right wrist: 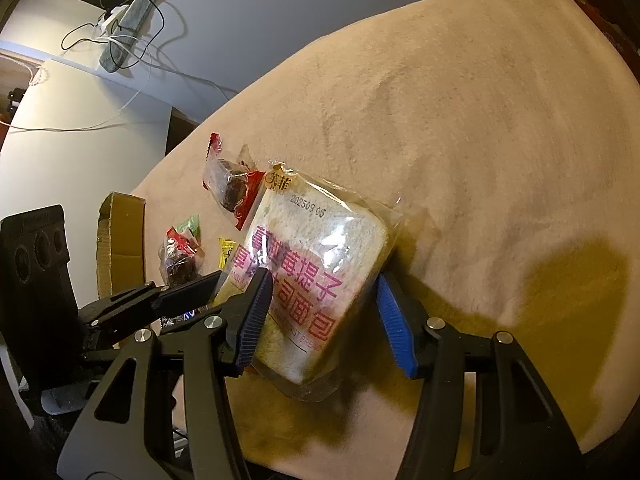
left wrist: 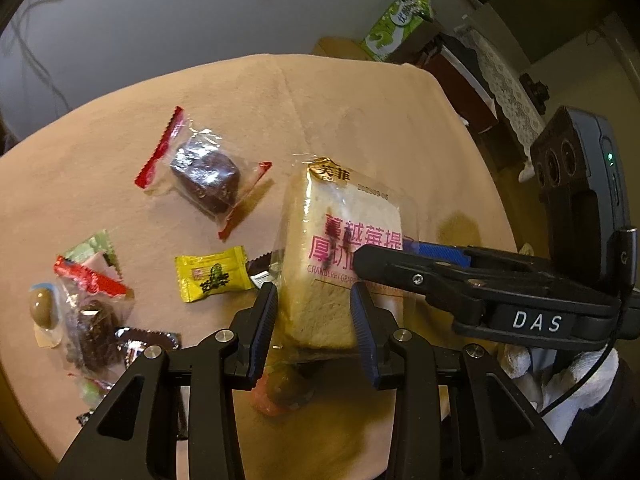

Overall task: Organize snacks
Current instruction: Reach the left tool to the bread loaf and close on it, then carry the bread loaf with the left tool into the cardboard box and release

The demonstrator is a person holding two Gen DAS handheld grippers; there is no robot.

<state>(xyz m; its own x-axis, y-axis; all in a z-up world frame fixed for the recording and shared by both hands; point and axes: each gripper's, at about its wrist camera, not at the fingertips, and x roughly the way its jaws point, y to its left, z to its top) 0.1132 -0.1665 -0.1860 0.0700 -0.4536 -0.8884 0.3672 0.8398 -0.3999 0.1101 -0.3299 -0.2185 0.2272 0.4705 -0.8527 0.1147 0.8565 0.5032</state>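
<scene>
A wrapped slice of toast bread (left wrist: 340,256) with pink print stands tilted above the tan tablecloth, held on edge. My left gripper (left wrist: 314,316) is shut on its lower part, one pad on each flat side. In the right wrist view the bread (right wrist: 316,276) lies between the blue pads of my right gripper (right wrist: 324,312); the jaws are spread wider than the pack, the left pad touches it and the right pad stands apart. The right gripper's fingers (left wrist: 400,268) reach in from the right in the left wrist view.
On the cloth (left wrist: 100,180) lie a dark cake in clear red-edged wrap (left wrist: 206,180), a yellow candy (left wrist: 214,276) and a cluster of small wrapped snacks (left wrist: 88,312). A cardboard box (right wrist: 120,240) stands at the table's left edge. A green carton (left wrist: 396,24) stands beyond the table.
</scene>
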